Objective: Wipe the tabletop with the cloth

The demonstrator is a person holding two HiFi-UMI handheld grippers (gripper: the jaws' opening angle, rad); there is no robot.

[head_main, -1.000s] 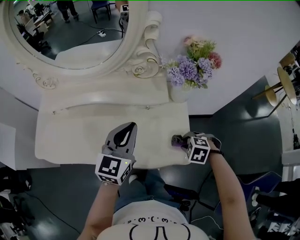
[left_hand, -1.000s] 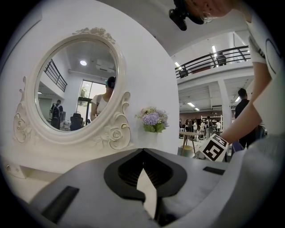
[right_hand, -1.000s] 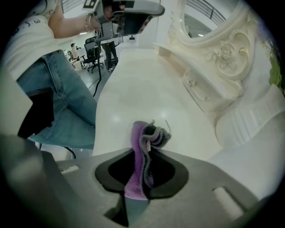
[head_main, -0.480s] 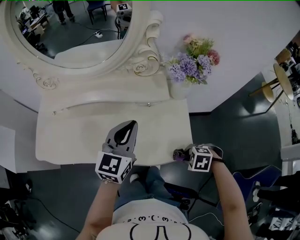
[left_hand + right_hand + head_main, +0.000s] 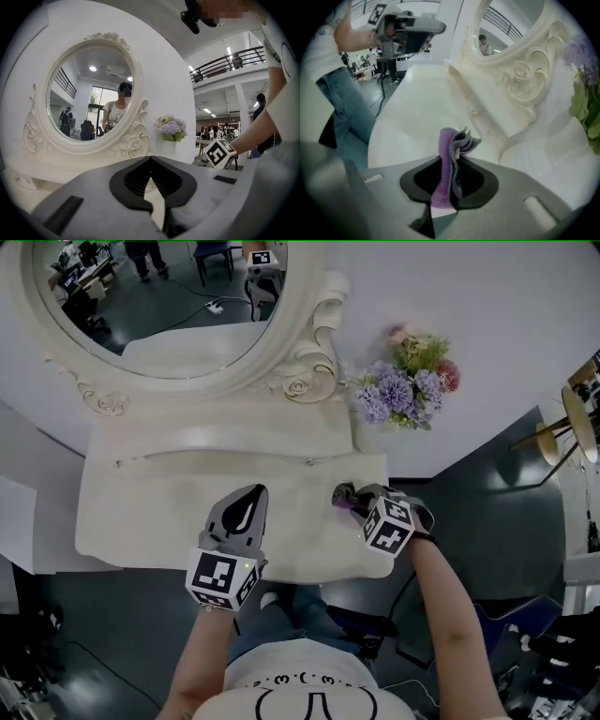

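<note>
Cream counter [image 5: 131, 521], bare to the left. Right tool [image 5: 343, 497] grips the cloth [image 5: 448, 157] near the right edge. Left tool [image 5: 254, 495] is closed and empty at mid-front. Cloth's contact with the counter is unclear.

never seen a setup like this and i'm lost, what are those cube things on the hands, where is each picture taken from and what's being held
There is no robot here. A person holds a two-jaw grasping tool in each hand, and the black-and-white marker cubes are part of those tools. The head view looks down from a camera on the person's head. The other two views come from cameras riding on each tool, looking along its jaws. Below is a cream dressing table with an oval carved-frame mirror and a bunch of purple and pink flowers. The right tool is shut on a folded purple cloth. The left tool has its jaws together, holding nothing.
</note>
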